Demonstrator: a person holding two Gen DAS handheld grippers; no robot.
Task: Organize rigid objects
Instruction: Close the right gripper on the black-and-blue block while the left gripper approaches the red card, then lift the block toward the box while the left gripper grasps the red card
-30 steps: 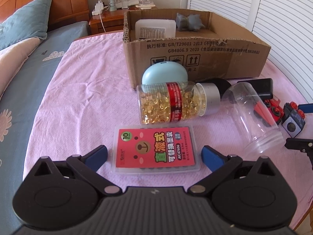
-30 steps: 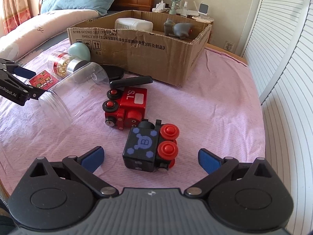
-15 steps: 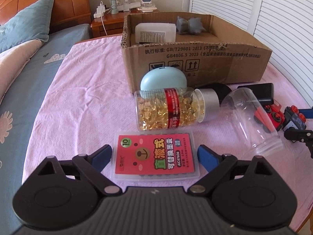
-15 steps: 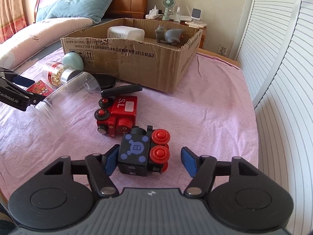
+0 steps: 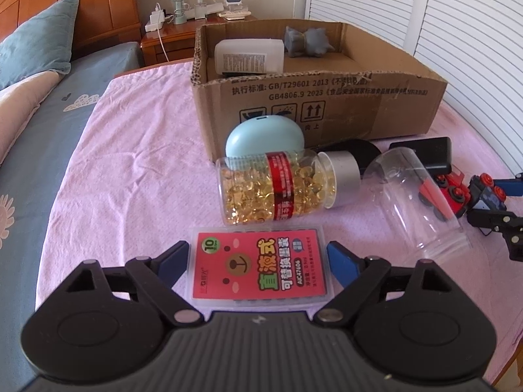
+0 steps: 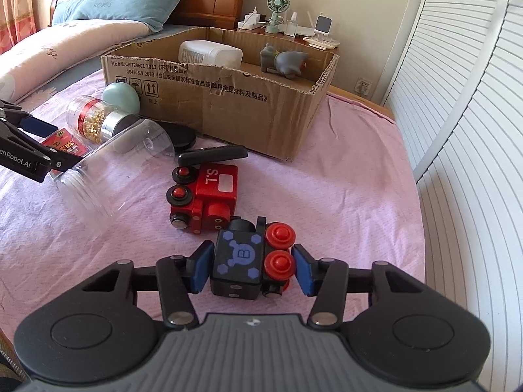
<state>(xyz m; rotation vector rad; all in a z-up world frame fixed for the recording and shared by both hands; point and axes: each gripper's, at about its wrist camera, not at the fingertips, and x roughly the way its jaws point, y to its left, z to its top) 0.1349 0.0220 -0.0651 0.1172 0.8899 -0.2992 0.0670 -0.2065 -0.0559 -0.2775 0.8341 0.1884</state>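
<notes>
My left gripper (image 5: 258,258) is open around a flat clear case with a red bear label (image 5: 261,266) that lies on the pink cloth; both pads stand just off its sides. My right gripper (image 6: 251,266) has closed onto a black toy train with red wheels (image 6: 251,261); the left pad touches it and the right pad is at the wheels. A red toy train (image 6: 202,201) lies just beyond it. A cardboard box (image 5: 327,94) stands at the back and holds a white bottle (image 5: 248,54) and a grey toy (image 5: 307,40).
A capsule bottle (image 5: 284,187), a light blue egg-shaped case (image 5: 264,137), an empty clear jar (image 5: 415,202), a black disc (image 6: 181,137) and a black bar (image 6: 212,155) lie in front of the box. Louvred doors run along the right. Bed pillows are at the left.
My left gripper moved forward so its pads now flank the red-label case. My right gripper moved forward and closed from wide open onto the black train.
</notes>
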